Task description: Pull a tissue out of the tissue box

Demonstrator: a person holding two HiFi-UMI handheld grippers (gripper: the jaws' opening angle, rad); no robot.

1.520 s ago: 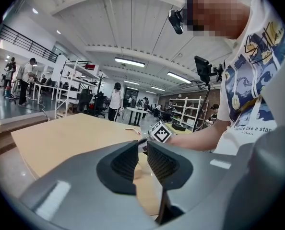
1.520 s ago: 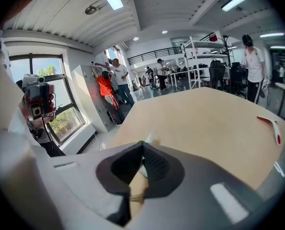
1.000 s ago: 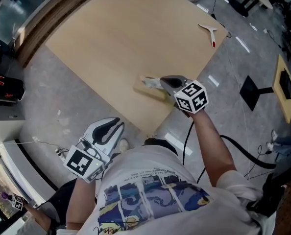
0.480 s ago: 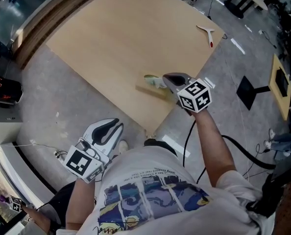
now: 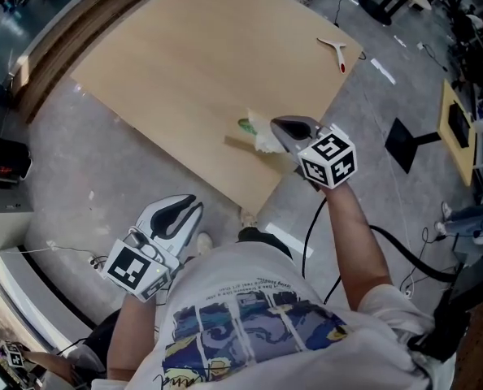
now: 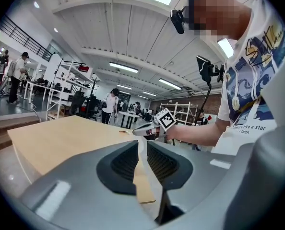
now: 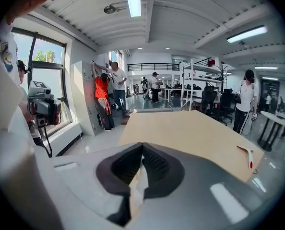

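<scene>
A flat tan tissue box (image 5: 240,144) lies near the front edge of the light wood table (image 5: 184,63), a green patch showing at its slot. A white tissue (image 5: 263,139) stands up out of the box, and my right gripper (image 5: 277,127) is shut on its top. In the right gripper view the tissue (image 7: 138,188) hangs pinched between the closed pads, below the right gripper's tips (image 7: 142,145). My left gripper (image 5: 194,204) hangs off the table over the floor, away from the box. Its jaws (image 6: 142,143) stand a narrow slit apart with nothing between them.
A small white tool with a red tip (image 5: 337,51) lies at the table's far right corner, also seen in the right gripper view (image 7: 245,155). A black cable and a black stand base (image 5: 412,145) are on the floor to the right. Several people stand in the room behind.
My right gripper has risen with the tissue, and more white tissue now shows above the box. The left gripper has barely shifted.
</scene>
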